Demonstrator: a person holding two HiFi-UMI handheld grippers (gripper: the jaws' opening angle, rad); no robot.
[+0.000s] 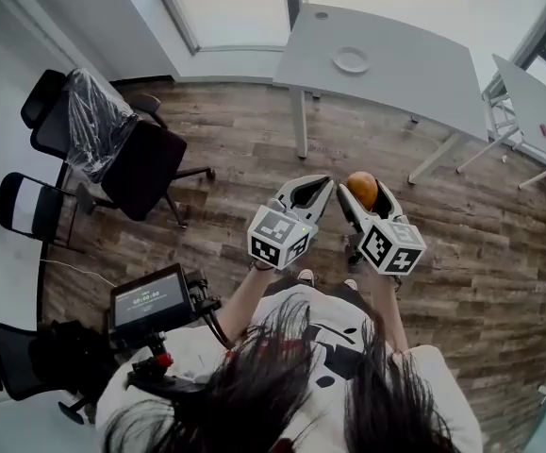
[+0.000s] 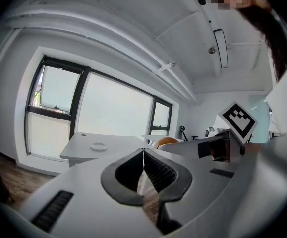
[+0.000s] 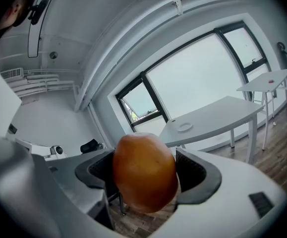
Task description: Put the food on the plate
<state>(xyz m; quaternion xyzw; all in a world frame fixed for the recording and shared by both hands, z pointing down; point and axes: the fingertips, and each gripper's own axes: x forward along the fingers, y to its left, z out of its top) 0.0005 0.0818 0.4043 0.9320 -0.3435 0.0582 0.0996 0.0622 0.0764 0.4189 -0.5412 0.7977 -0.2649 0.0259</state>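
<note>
Right gripper [image 1: 365,196] pinching an orange fruit [image 3: 144,172], left gripper [image 2: 143,157] pressed together, empty, white plate [image 1: 351,59] on grey counter [image 1: 414,74] well apart ahead

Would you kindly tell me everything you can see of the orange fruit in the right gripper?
The orange fruit is smooth, rounded and slightly egg-shaped, orange shading to brown, with a faint sheen. It stands roughly upright between the ribbed dark pads of the right gripper, which press on its two sides; nothing else touches it. It is held in the air above the wooden floor, well short of the table with the white plate.
</note>
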